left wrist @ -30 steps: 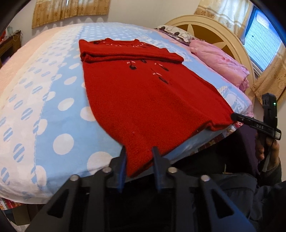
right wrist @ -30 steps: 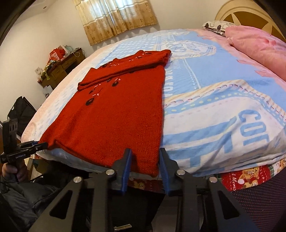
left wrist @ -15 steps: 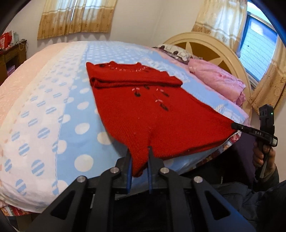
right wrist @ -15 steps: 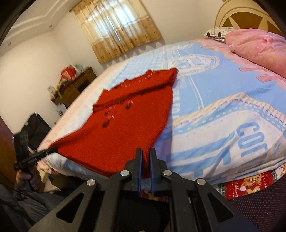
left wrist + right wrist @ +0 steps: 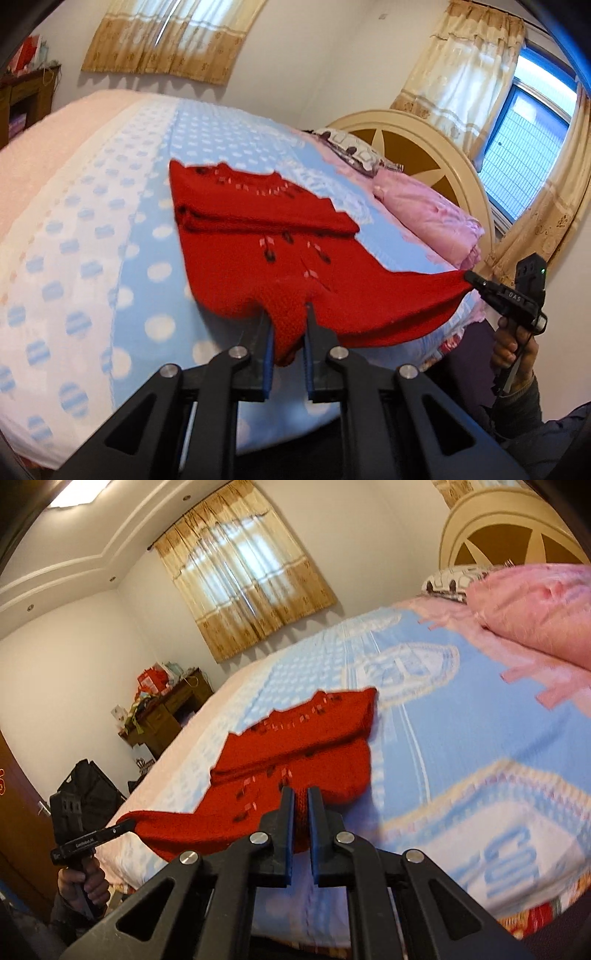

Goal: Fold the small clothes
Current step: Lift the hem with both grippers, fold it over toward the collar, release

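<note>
Left wrist: sweater [image 5: 258,266] hem between hand-held gripper [image 5: 288,317] fingers.

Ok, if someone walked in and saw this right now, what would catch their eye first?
The bright red sweater lying on the blue polka-dot blanket, sleeves folded across its chest. Each hem corner is pinched and lifted off the bed: the left gripper holds one, the right gripper the other. Behind, pink pillows are stacked against the round cream headboard.

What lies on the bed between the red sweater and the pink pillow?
Only bare blue bedspread separates the red sweater from the pink pillow; the left wrist view shows it best.
</note>
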Demonstrator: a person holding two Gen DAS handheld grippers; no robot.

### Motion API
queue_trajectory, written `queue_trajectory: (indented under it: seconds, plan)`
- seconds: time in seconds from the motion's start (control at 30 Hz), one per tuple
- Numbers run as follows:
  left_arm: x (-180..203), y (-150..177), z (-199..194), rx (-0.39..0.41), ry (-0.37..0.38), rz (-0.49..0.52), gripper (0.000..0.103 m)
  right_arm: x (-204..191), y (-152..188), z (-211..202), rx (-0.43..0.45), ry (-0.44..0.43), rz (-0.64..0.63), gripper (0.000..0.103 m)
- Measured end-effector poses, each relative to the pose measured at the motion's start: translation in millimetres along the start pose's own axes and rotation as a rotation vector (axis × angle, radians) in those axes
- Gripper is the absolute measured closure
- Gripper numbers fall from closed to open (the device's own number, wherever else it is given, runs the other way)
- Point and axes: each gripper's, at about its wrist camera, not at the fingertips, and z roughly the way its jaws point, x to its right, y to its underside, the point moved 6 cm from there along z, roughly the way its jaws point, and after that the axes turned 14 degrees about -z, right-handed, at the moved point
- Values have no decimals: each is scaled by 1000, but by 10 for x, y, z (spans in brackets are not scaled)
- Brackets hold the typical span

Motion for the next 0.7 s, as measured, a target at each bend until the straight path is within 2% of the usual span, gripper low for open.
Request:
queue_trajectory:
  seconds: [0.17, 0.27, 0.5, 0.7]
  plan:
    - [18, -269, 47, 37, 10, 27, 90, -63, -320, 169, 31, 8, -27, 97]
    - [-48, -428, 142, 12, 34, -14, 90, -63, -500, 323, 37, 19, -33, 97]
    - [-34, -866, 284, 32, 3, 6, 91, 14, -905, 707, 39, 54, -45, 97]
    - [-109, -1223, 479, 33, -2, -16, 91, 154, -1202, 1012, 28, 90, -53, 97]
